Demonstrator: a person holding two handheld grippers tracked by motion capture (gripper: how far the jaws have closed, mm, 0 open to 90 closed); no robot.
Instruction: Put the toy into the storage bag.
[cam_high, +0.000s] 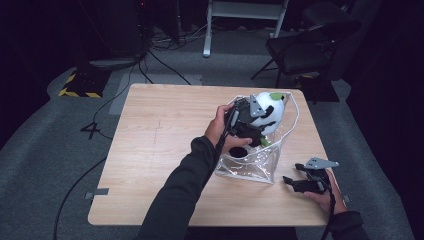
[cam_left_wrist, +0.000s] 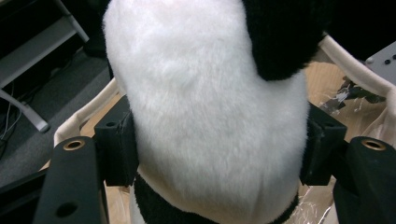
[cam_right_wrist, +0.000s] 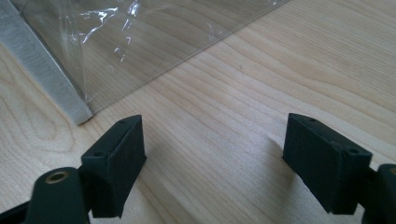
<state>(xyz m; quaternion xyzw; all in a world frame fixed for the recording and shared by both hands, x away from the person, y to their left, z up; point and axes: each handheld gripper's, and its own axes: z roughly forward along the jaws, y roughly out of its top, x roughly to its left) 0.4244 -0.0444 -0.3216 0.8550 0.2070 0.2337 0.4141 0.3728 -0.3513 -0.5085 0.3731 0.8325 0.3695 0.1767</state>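
Pale wood makes up the surface (cam_high: 160, 150), set on grey carpet in a dark room. Nearest the person, the right tongs (cam_high: 295, 183) rest low over the wood at the near right corner, held in the right hand (cam_high: 325, 192), with the jaws standing wide apart and nothing between them. In the right gripper view only bare wood grain lies between the two black pads (cam_right_wrist: 116, 163), and just ahead of them to the left is the corner of a clear plastic bag (cam_right_wrist: 140, 42) with a white fabric edge.

Farther out, the left tongs (cam_high: 252, 125) reach into the open top of that bag (cam_high: 250, 167), held in the left hand (cam_high: 220, 127). Between their jaws sits a black-and-white plush panda (cam_left_wrist: 210, 116), its white belly spanning the gap. Both pads touch the fur at its sides, so the left tongs appear clamped on the toy, which stands upright inside the bag's rim.

Beyond the tongs, past the far edge of the surface, a dark folding chair (cam_high: 305, 50) and white frame legs (cam_high: 245, 15) stand on the carpet.
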